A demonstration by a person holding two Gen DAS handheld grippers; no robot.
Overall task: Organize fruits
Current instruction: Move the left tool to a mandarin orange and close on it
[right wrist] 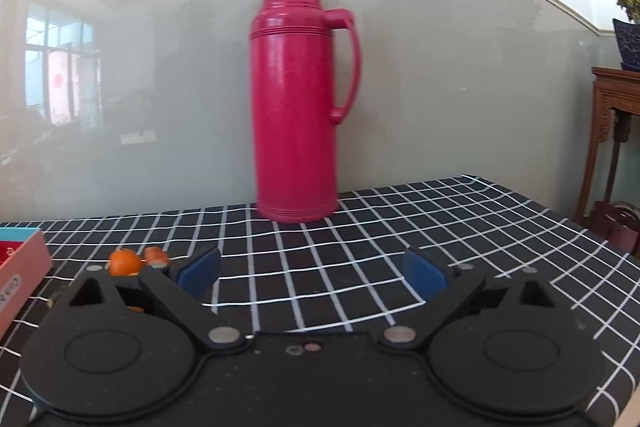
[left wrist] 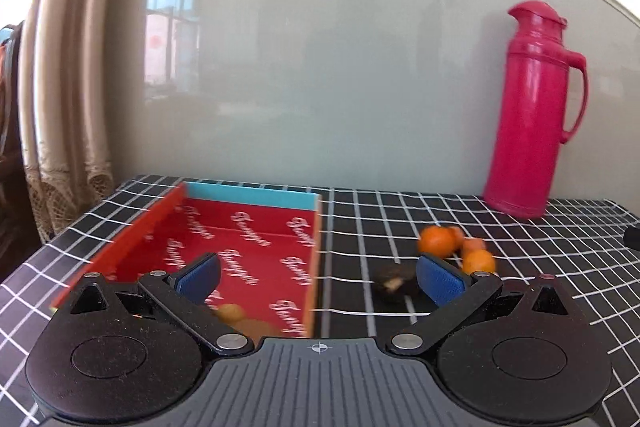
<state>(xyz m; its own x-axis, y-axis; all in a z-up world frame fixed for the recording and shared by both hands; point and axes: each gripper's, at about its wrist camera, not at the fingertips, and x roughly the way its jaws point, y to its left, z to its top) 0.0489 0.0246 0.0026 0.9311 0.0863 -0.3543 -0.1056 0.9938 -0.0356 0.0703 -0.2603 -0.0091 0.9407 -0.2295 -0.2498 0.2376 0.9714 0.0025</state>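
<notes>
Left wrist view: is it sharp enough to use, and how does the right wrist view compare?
Left wrist view: motion-smeared, oranges and box soft. Right wrist view: steadier, flask mostly crisp; wall glossy with window reflections. Both: strong fisheye bending of the wall trim, dark corners.

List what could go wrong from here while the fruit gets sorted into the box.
The oranges lie loose on the tablecloth, so a nudge from the open left tongs may roll them. The red box wall could block a low carry. The pink flask stands ahead of the open right tongs; a forward swing might tip it.
</notes>
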